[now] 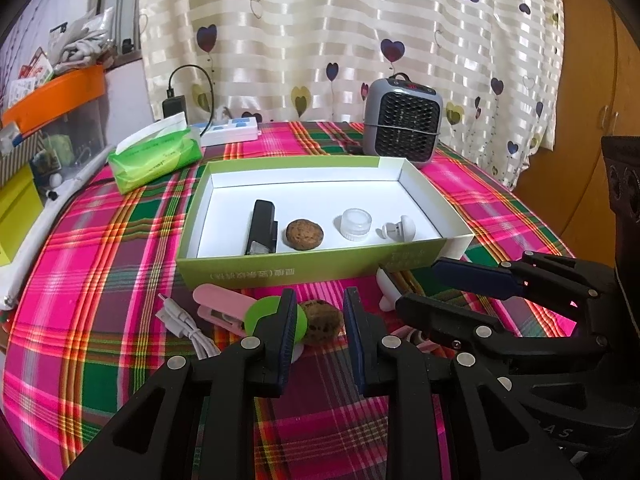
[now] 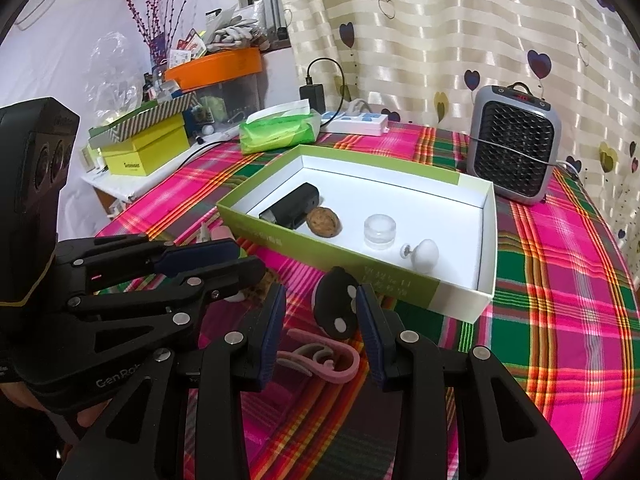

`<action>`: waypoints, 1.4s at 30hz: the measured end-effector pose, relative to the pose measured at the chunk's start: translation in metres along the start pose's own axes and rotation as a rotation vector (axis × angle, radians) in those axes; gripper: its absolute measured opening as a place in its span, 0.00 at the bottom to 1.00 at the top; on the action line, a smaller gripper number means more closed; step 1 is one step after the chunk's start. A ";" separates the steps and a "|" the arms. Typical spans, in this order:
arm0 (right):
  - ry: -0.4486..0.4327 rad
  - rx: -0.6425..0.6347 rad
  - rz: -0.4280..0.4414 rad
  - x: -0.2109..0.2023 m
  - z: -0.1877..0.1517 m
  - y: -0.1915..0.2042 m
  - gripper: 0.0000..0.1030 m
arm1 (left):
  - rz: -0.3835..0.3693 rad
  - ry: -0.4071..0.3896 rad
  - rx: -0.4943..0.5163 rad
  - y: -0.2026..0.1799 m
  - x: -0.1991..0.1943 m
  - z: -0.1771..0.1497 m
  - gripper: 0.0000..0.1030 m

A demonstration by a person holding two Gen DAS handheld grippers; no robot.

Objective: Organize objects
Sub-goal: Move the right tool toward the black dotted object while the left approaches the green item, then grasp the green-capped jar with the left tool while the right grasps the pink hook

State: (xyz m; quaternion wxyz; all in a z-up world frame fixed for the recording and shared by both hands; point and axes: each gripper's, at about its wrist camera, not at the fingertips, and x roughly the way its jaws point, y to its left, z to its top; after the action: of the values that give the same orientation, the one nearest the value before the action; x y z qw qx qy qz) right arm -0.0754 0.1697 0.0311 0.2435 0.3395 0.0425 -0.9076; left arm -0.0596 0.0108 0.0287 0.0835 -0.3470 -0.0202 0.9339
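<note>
The counter (image 1: pixel 100 248) wears a pink and green plaid cloth, and on it lies the green box (image 1: pixel 280 270) with a white inside. In the box rest a black device (image 1: pixel 262 226), a brown cookie (image 1: pixel 304 233), a clear jar (image 1: pixel 355 222) and a white knob (image 1: pixel 400 229).

Only the left wrist view shows a white cable (image 1: pixel 188 326), a pink clip (image 1: pixel 224 306) and a green disc (image 1: pixel 266 312) in front of the box. Only the right wrist view shows a pink hook (image 2: pixel 320 356) and a black oval piece (image 2: pixel 336 308).

The left claw (image 1: pixel 318 330) is released, its jaws apart on either side of a second cookie (image 1: pixel 322 318); contact cannot be told. The right claw (image 2: pixel 322 320) is also released, and its right finger (image 2: pixel 370 328) is just beside the black oval piece.
</note>
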 end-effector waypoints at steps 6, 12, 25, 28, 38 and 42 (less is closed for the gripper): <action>0.009 -0.001 0.018 -0.001 -0.003 0.001 0.37 | -0.009 -0.014 0.002 0.000 -0.005 -0.004 0.21; 0.018 0.004 0.035 -0.003 -0.006 0.001 0.38 | -0.014 -0.034 -0.004 0.003 -0.012 -0.006 0.22; 0.086 0.047 0.070 0.004 -0.012 -0.009 0.42 | -0.009 -0.047 -0.075 0.024 -0.022 -0.015 0.26; 0.094 0.054 0.086 0.005 -0.013 -0.011 0.44 | -0.013 -0.039 -0.102 0.032 -0.022 -0.018 0.29; 0.085 0.046 0.079 0.001 -0.014 -0.013 0.46 | -0.023 -0.026 -0.110 0.033 -0.021 -0.020 0.30; 0.131 0.065 0.104 0.010 -0.016 -0.019 0.46 | -0.025 -0.022 -0.109 0.032 -0.022 -0.021 0.30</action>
State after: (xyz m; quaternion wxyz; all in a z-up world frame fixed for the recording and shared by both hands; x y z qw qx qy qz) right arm -0.0811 0.1859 0.0114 0.2758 0.4075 0.0109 -0.8705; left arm -0.0338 -0.0249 0.0236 0.0760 -0.3404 -0.0761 0.9341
